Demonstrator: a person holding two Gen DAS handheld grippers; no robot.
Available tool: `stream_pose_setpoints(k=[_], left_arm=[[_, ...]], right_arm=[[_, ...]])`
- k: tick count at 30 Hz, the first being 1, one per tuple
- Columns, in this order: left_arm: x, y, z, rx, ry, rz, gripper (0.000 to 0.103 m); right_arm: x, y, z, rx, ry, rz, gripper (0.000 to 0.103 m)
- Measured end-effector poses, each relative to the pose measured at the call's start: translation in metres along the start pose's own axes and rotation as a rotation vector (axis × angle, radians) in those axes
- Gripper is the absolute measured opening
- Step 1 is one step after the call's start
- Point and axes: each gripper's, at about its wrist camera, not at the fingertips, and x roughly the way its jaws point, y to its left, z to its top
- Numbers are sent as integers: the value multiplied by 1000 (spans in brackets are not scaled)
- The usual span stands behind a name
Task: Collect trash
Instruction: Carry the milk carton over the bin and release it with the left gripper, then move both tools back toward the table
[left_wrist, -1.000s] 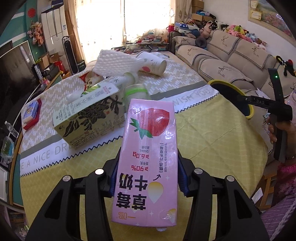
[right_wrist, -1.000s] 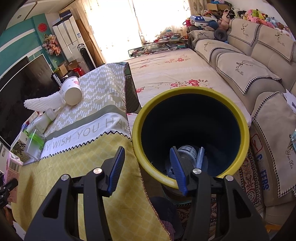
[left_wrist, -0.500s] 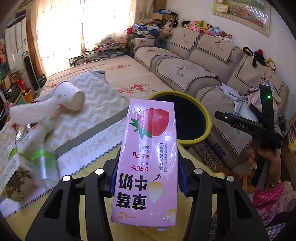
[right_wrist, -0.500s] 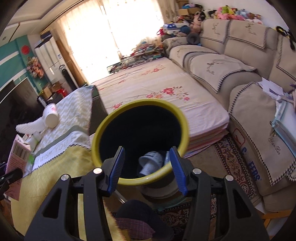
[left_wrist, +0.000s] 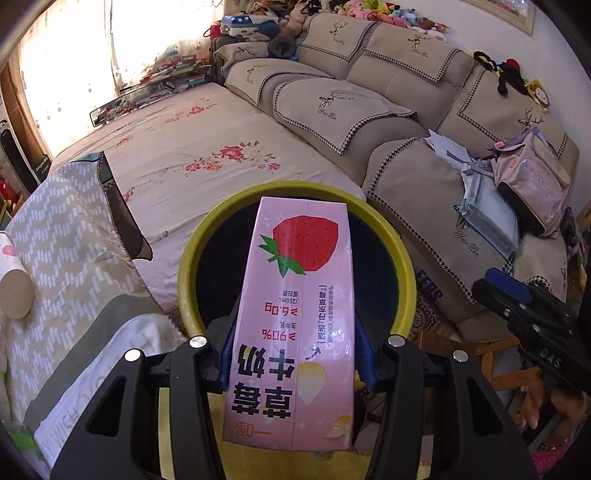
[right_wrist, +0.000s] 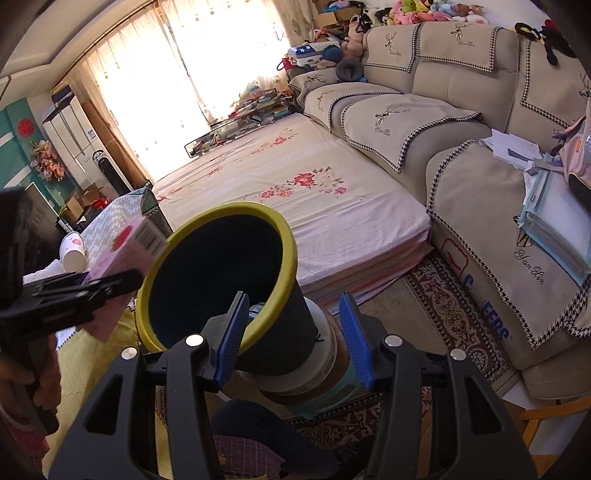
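Gripping pink 草莓牛奶 200mL carton (left_wrist: 295, 325) w/ left jaws over yellow-rim bin (left_wrist: 188, 266), right jaws apart, empty.

Sofa (left_wrist: 402, 122): beige, deer-embroidered covers, ahead and right of the left claw.
Floral mattress (left_wrist: 192, 155): flat on the floor, ahead and left.
Pink backpack (left_wrist: 532, 184): on the sofa seat, far right.
Plush toys (right_wrist: 428, 9): lined atop the sofa back.
Patterned rug (right_wrist: 454, 310): ahead of the right claw, beside the sofa.

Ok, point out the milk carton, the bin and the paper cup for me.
milk carton (left_wrist: 295, 317): left wrist view, middle of its pink front.
bin (right_wrist: 282, 236): right wrist view, yellow rim.
paper cup (left_wrist: 13, 295): left wrist view, open mouth.
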Motion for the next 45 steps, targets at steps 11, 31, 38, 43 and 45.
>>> stream_pose_setpoints(k=[11, 31, 38, 43, 45], left_arm=[[-29, 20, 2, -58, -129, 51, 82], [-250, 117, -202, -349, -404, 397, 98], [-286, 163, -283, -508, -416, 518, 98], [-297, 189, -319, -592, -418, 550, 98], [-299, 194, -329, -610, -423, 543, 98]], right_arm=[[5, 16, -4, -26, 15, 9, 52], [13, 136, -35, -259, 86, 113, 56], [8, 212, -57, -405, 115, 216, 56], [-1, 278, -79, -493, 115, 317, 56], [-1, 305, -88, -527, 124, 352, 56]])
